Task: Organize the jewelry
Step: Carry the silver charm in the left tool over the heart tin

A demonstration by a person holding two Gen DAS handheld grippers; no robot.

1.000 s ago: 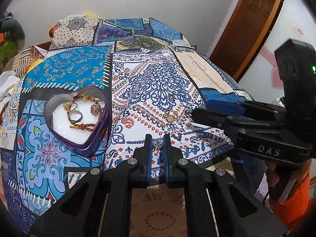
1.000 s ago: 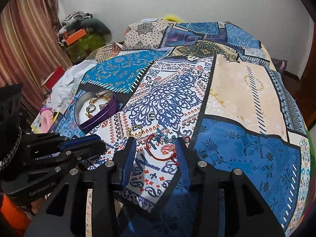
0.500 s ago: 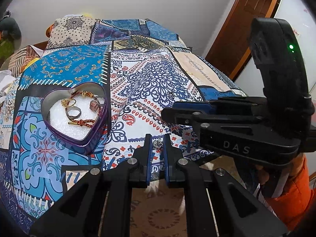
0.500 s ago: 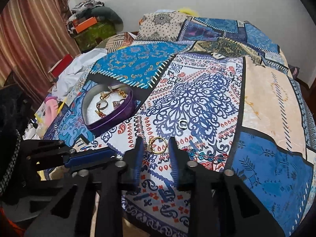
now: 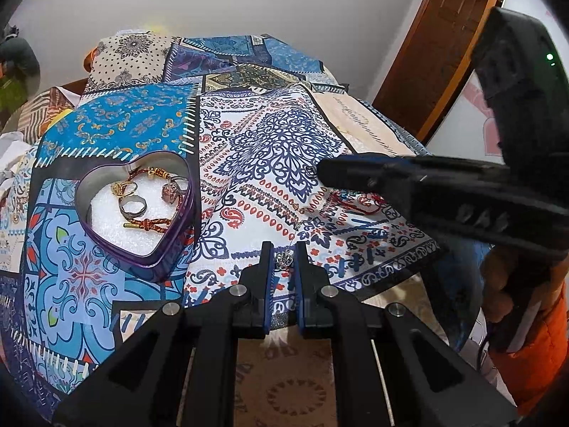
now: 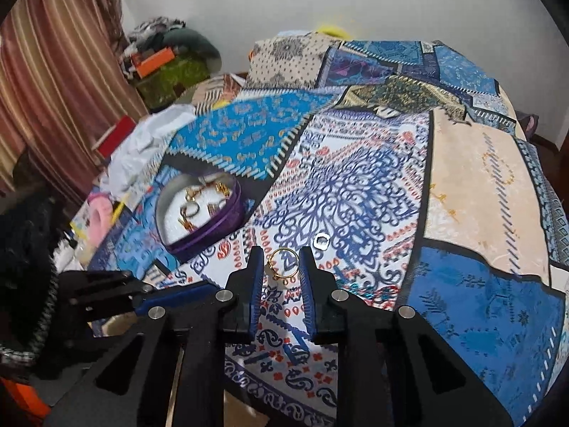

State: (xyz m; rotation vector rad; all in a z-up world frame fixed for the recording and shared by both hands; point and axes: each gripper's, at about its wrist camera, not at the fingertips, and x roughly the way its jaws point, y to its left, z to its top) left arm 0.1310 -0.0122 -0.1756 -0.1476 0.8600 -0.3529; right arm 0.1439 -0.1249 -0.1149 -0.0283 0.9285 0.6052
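A purple heart-shaped tin sits on the patterned bedspread and holds several rings and red-gold bracelets. My left gripper is shut on a small silver crown ring, near the bed's front edge, right of the tin. My right gripper is open, its fingers on either side of a gold ring lying on the spread. A silver ring lies just beyond it. A red bracelet lies under the right gripper's body in the left wrist view.
The bedspread covers the whole bed. A wooden door stands at the right. A curtain, piled clothes and boxes and a pink slipper are left of the bed.
My right gripper moved left and forward from the red bracelet to the gold ring and narrowed around it. My left gripper kept hold of the crown ring, nearly still.
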